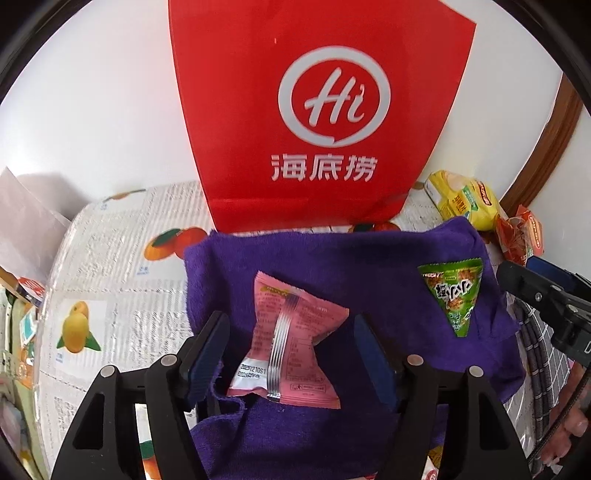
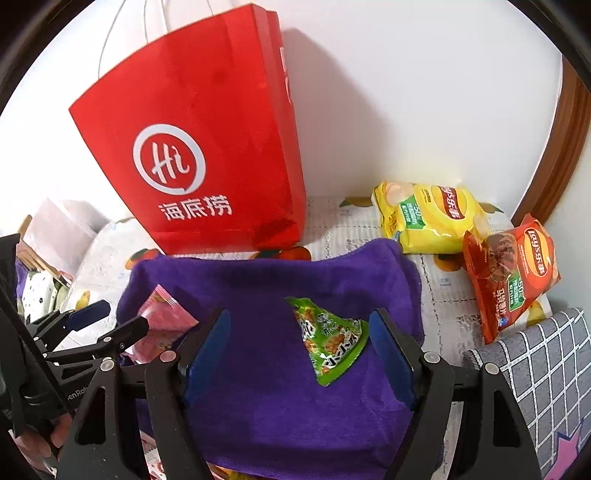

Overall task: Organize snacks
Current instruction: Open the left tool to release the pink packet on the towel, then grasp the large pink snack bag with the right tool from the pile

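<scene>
Lying at frame centre, the pink packet [image 1: 291, 343] sat between the spread left gripper [image 1: 291, 354]; the right gripper [image 2: 299, 354], spread, flanked the green packet [image 2: 328, 339].

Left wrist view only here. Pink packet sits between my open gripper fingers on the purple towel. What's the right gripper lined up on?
Observer: The right gripper is open around the green triangular packet, not yet closed on it.
Operator: Anything beyond the towel on the right? I only see edges.
Observer: Two chip bags: a yellow chip bag lying flat by the wall, and a red chip bag propped upright nearer the corner.
Operator: Does the red paper bag have handles?
Observer: Yes, thin white cord handles rise from the red paper bag, which stands behind the purple towel.
</scene>
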`<action>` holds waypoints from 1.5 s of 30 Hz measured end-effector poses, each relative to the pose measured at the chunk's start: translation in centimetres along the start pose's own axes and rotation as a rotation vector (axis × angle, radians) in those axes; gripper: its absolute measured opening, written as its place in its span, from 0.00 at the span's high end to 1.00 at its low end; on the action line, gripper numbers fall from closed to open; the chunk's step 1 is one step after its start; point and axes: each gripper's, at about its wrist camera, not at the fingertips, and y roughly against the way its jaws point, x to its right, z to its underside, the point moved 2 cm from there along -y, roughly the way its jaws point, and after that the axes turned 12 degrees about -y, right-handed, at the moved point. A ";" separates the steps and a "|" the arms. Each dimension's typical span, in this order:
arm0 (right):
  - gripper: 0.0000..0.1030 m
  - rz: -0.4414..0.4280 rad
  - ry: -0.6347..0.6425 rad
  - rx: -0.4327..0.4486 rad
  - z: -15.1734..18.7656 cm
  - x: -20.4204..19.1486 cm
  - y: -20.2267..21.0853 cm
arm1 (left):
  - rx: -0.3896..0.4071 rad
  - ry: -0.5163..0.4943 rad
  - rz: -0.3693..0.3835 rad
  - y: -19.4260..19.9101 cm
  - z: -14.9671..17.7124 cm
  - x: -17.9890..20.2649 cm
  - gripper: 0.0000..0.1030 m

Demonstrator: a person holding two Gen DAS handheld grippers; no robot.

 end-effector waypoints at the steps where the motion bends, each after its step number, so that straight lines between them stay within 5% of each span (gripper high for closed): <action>1: 0.25 0.012 0.014 0.018 0.0 -0.3 0.4 | 0.009 -0.002 -0.002 0.3 -0.1 0.0 0.34; 14: 0.26 0.013 0.120 0.064 4.7 -2.6 4.4 | 0.056 -0.030 -0.033 2.6 -0.4 -0.1 0.34; 30: 0.26 0.025 0.009 -0.060 13.5 -0.7 6.5 | 0.132 -0.042 0.027 7.7 -0.4 0.6 0.34; 45: 0.21 -0.025 0.081 -0.124 20.2 -1.0 7.3 | 0.154 -0.010 0.072 9.5 -0.1 0.1 0.34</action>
